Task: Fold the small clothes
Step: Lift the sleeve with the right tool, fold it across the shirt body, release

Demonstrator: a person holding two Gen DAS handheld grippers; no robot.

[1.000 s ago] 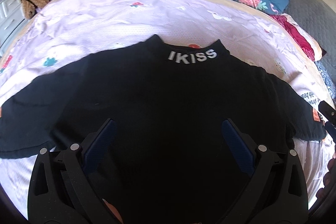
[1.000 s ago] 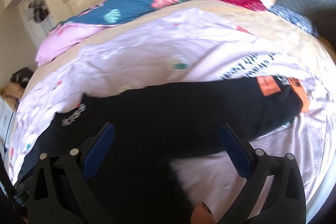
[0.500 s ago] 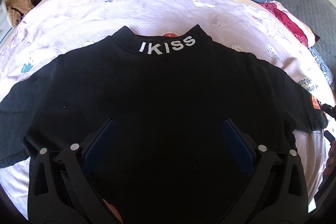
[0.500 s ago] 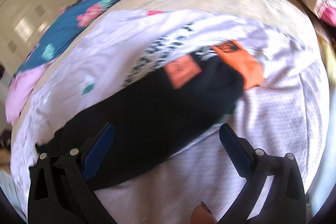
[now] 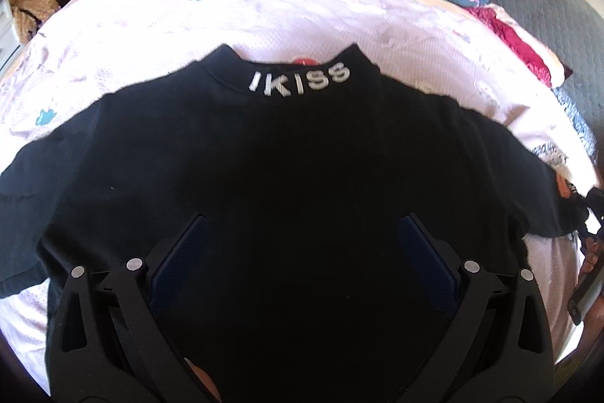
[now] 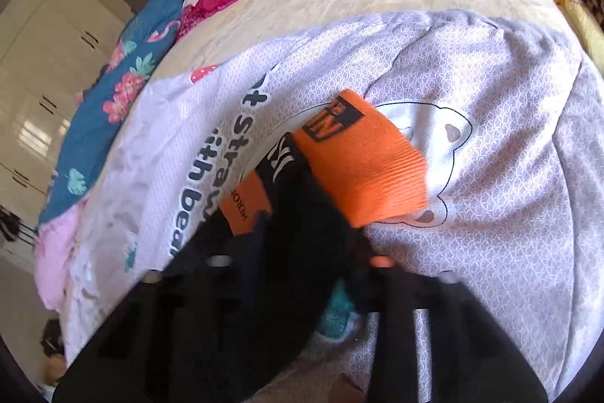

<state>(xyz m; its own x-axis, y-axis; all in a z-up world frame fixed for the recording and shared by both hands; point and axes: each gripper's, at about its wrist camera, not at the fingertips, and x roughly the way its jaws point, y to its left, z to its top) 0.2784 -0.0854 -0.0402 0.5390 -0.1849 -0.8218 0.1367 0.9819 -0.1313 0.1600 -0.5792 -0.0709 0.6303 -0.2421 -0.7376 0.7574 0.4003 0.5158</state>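
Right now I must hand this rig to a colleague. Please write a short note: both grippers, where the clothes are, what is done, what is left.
Left gripper: jaws wide open above the body of the black top, holding nothing.
Right gripper: jaws closing on the black sleeve just behind its orange cuff; the view is blurred, so check the grip.
The top lies spread flat on the lilac sheet, the collar with white lettering away from you, sleeves out to both sides.
Done: spread out. Left: every fold, likely starting with this sleeve inward.
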